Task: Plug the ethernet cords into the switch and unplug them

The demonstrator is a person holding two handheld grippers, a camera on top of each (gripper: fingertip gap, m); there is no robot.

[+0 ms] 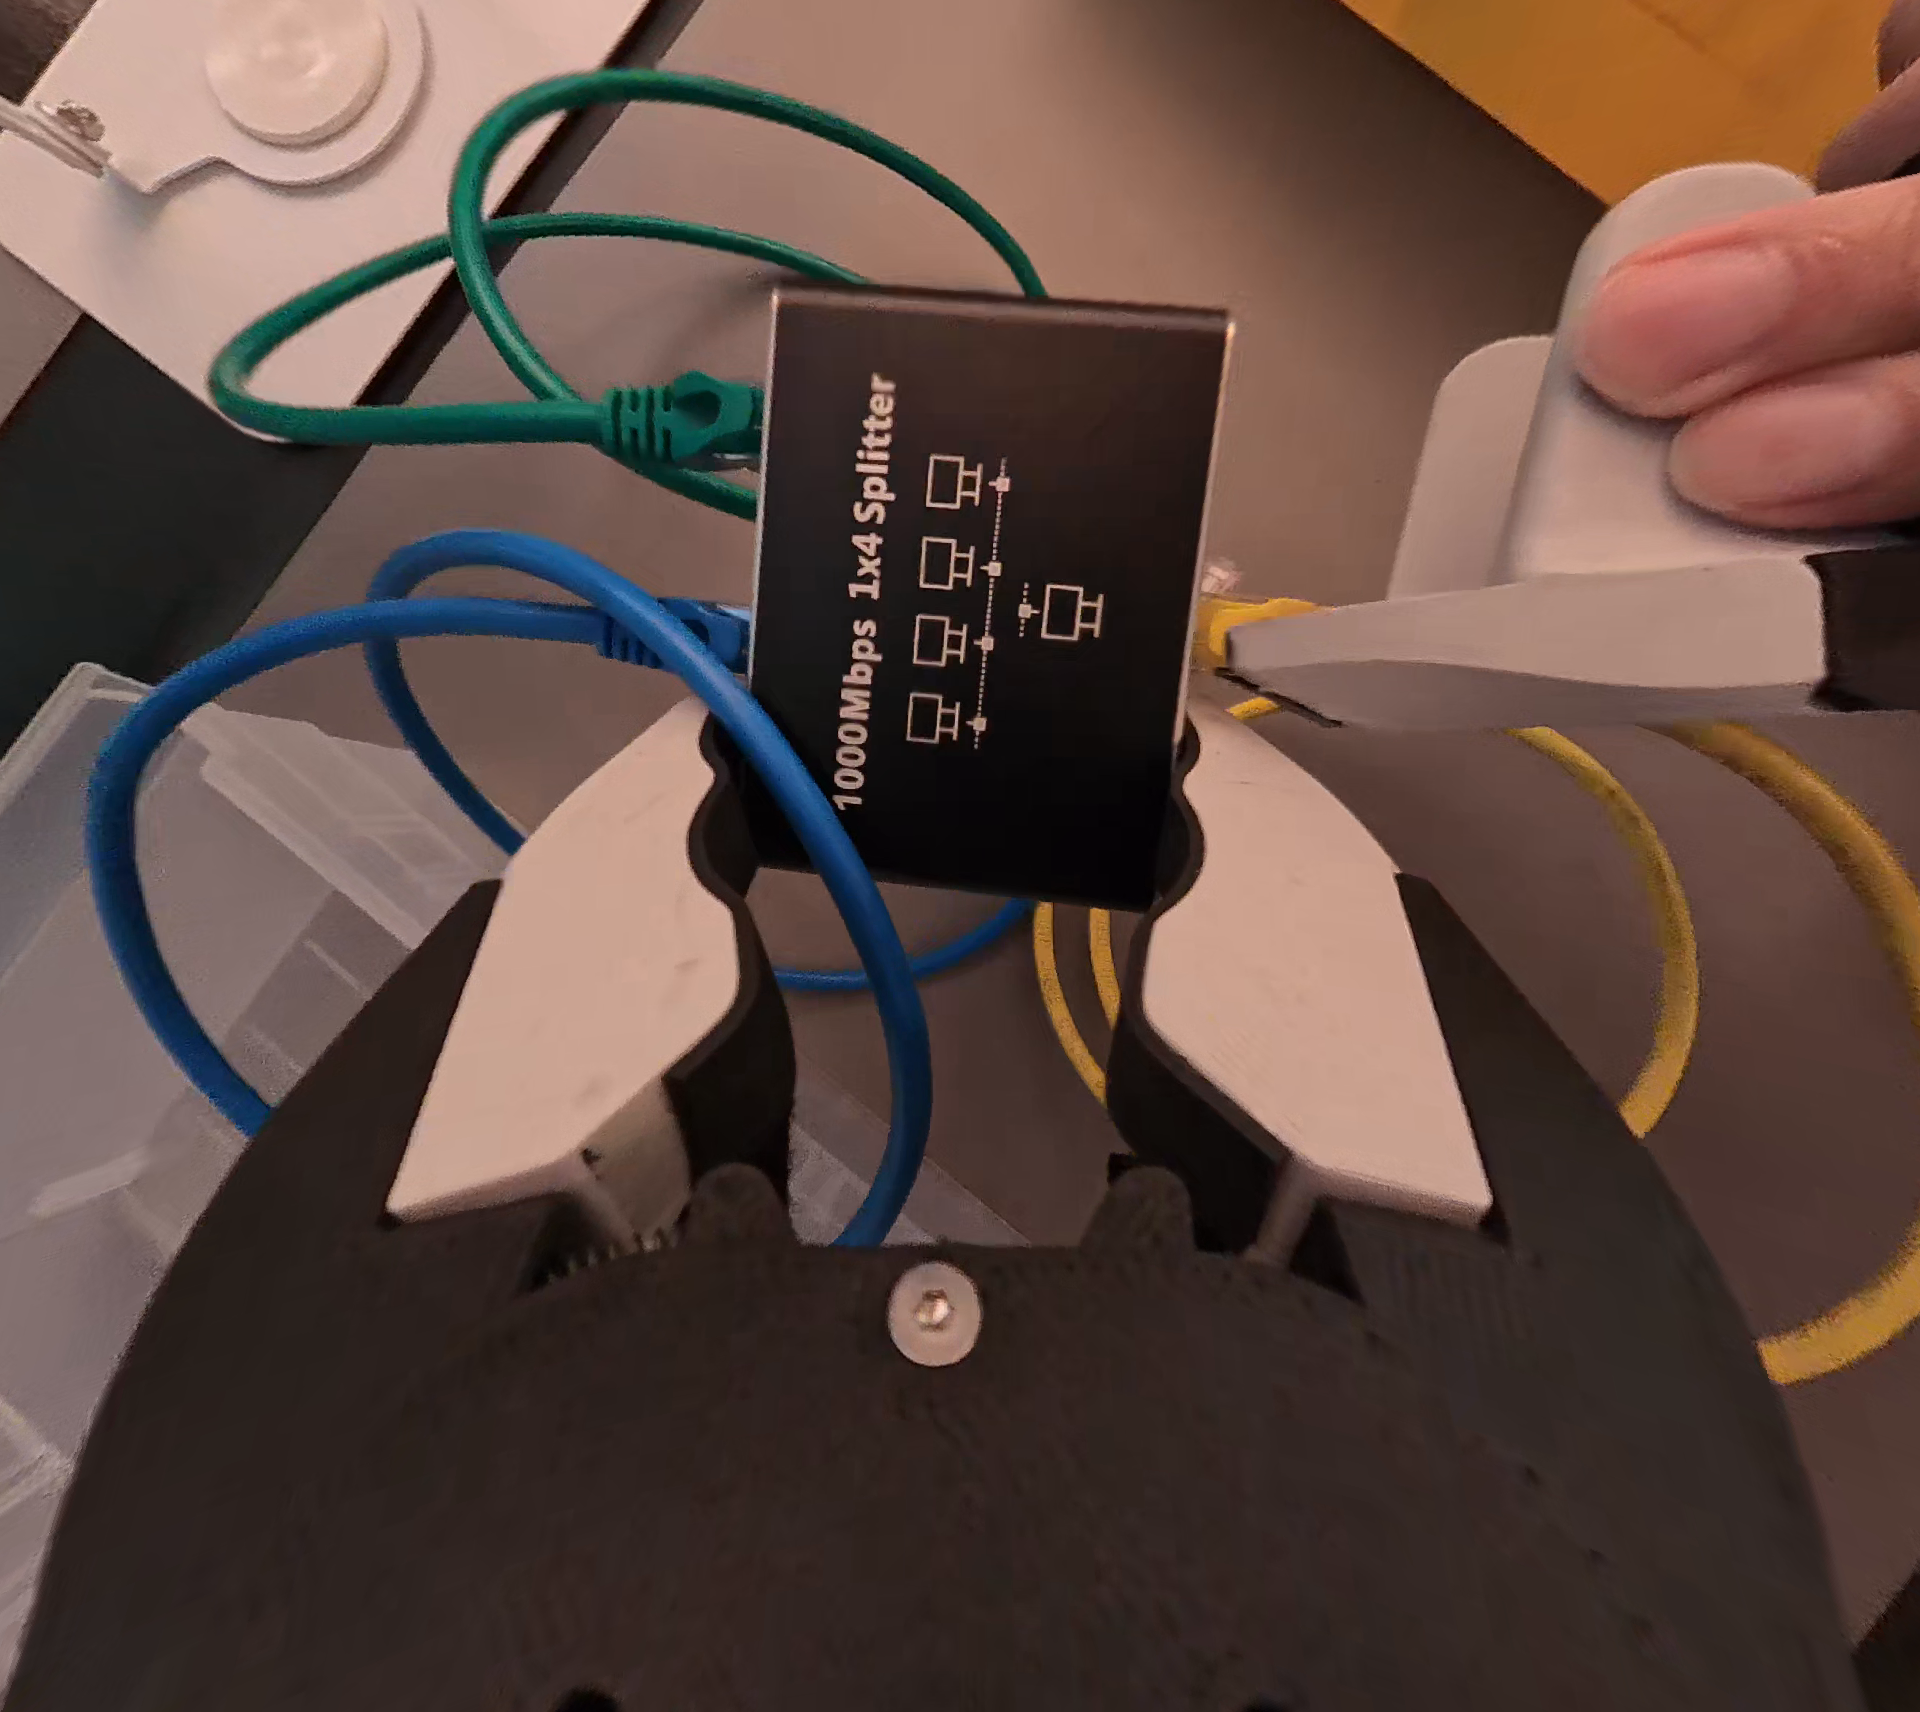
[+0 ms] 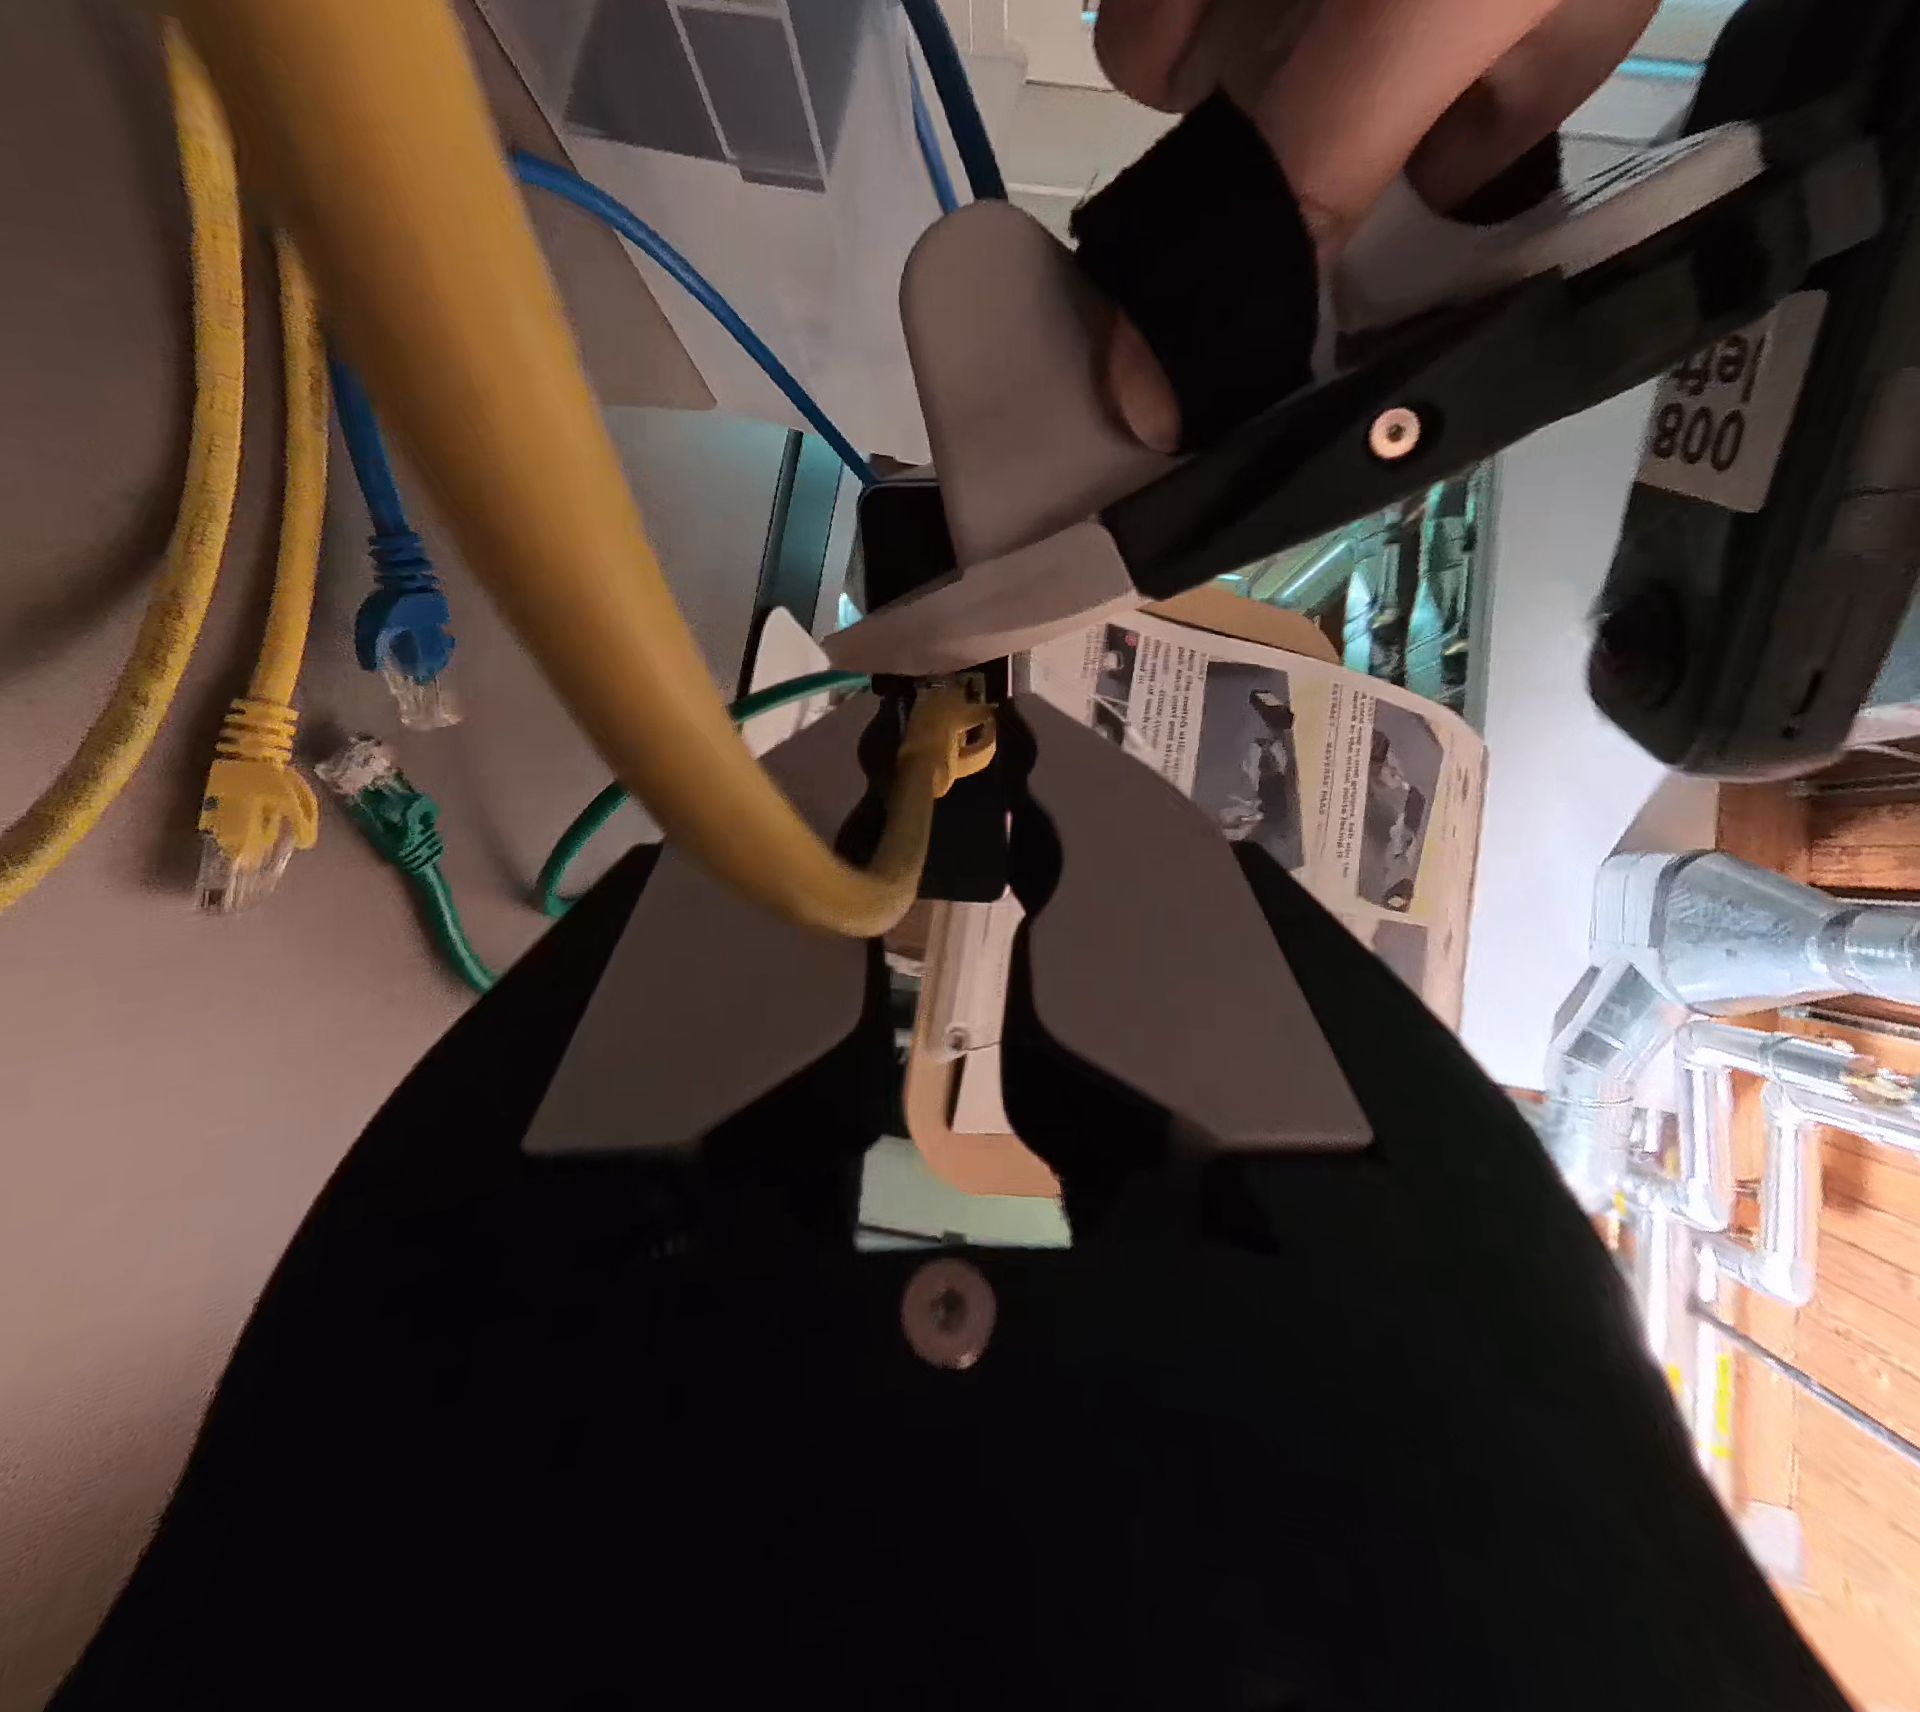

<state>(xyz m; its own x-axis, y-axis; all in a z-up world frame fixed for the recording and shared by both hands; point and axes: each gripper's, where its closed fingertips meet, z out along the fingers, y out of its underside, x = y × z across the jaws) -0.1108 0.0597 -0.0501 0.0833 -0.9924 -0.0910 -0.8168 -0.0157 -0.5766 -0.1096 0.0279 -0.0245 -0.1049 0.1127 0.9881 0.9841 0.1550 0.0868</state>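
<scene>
With the left gripper [image 1: 951,815] clamped on the near end of the black switch [image 1: 992,592] and the right gripper [image 2: 951,763] pinching the yellow plug [image 2: 948,732] at its right side, a crooked push could jam the plug or twist the switch loose.

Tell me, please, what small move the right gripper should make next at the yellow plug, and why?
Probably a short, straight push or pull along the port axis, whichever step it is on. The right gripper is shut on the yellow plug right at the switch, which the left gripper clamps off the table. Whether the plug is seated cannot be told.
</scene>
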